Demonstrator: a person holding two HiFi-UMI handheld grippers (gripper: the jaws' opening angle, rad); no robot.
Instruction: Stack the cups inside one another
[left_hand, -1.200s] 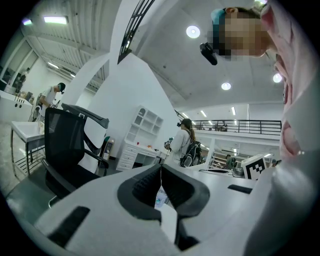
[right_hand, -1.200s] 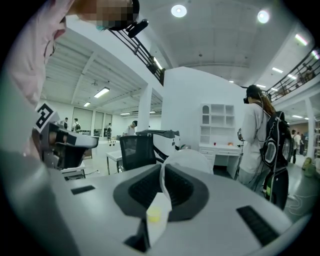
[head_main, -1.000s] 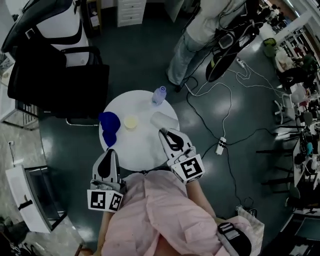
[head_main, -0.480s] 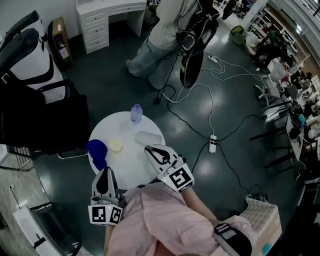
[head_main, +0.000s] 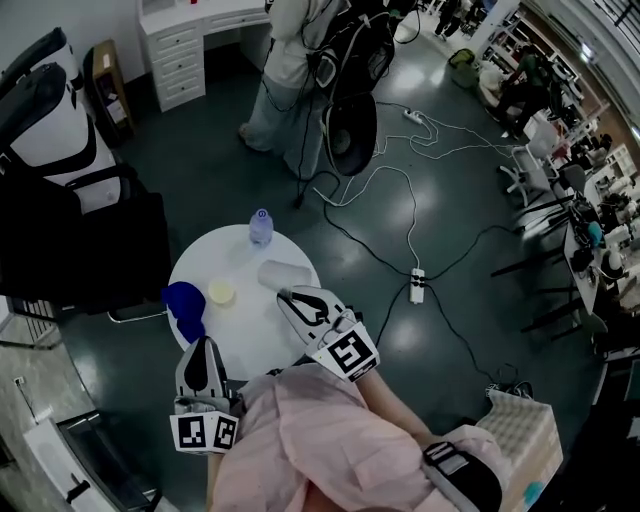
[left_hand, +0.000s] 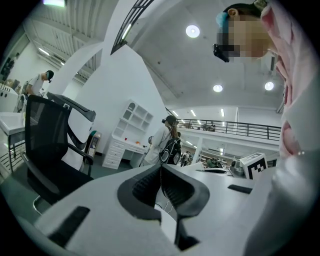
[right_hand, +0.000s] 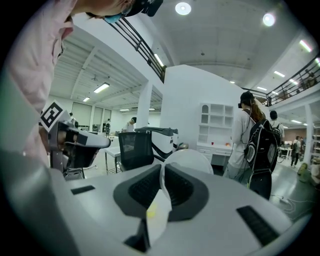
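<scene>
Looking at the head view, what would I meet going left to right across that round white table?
blue cup → yellow cup → bottle → white cup lying on its side

A blue cup (head_main: 184, 301), a pale yellow cup (head_main: 221, 292), a white cup (head_main: 279, 273), a white table (head_main: 245, 335)
</scene>
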